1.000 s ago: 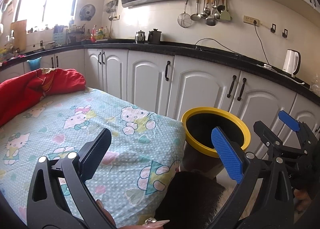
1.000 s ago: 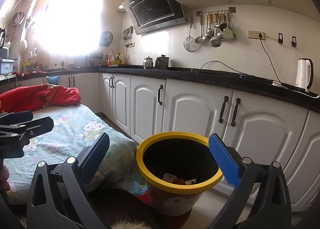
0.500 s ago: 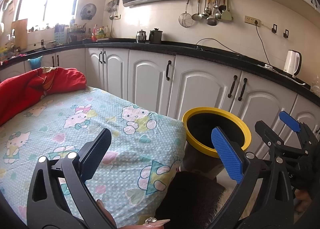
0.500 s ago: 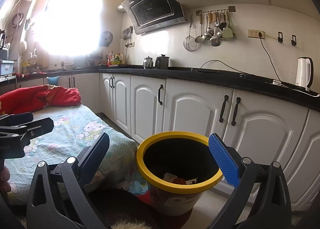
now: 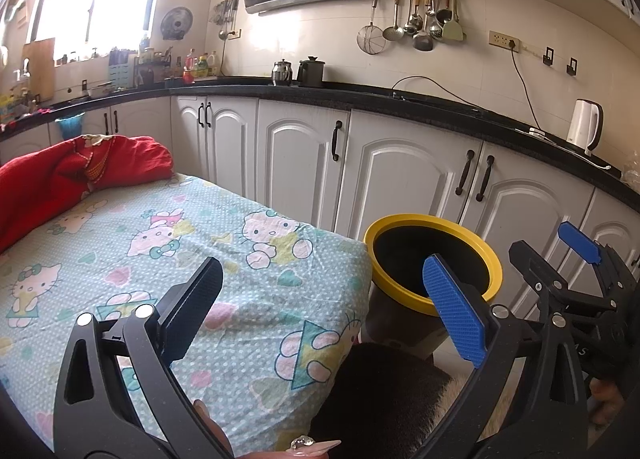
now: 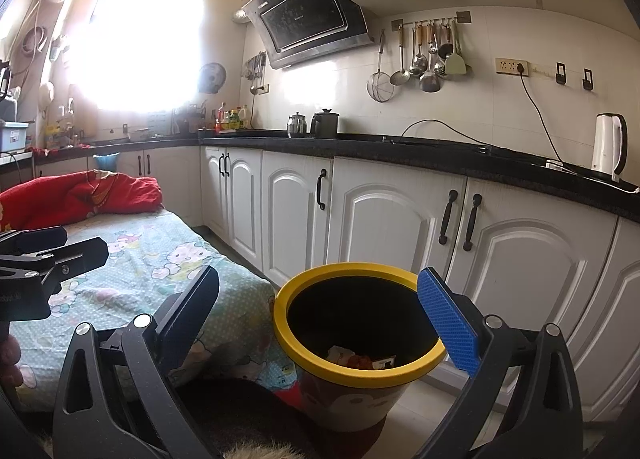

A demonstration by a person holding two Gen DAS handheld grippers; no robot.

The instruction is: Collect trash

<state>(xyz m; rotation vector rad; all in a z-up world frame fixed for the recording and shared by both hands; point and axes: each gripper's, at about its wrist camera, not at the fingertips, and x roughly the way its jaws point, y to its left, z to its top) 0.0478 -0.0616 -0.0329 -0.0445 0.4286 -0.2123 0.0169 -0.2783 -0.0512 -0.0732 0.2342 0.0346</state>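
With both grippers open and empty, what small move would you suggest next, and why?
Probably sweep the left gripper slowly across the sheet to look for more trash. Both it and the right gripper hold nothing; the bin already contains a few scraps, and no loose trash shows on the visible sheet, so searching seems to come before any grasp.

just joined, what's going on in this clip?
A person holds a gripper in each hand, collecting trash in a kitchen. Both the left gripper and right gripper are open and empty. The right one points at the yellow-rimmed bin, which already has some scraps at the bottom. The left one is over the cartoon-print sheet, where no trash shows.
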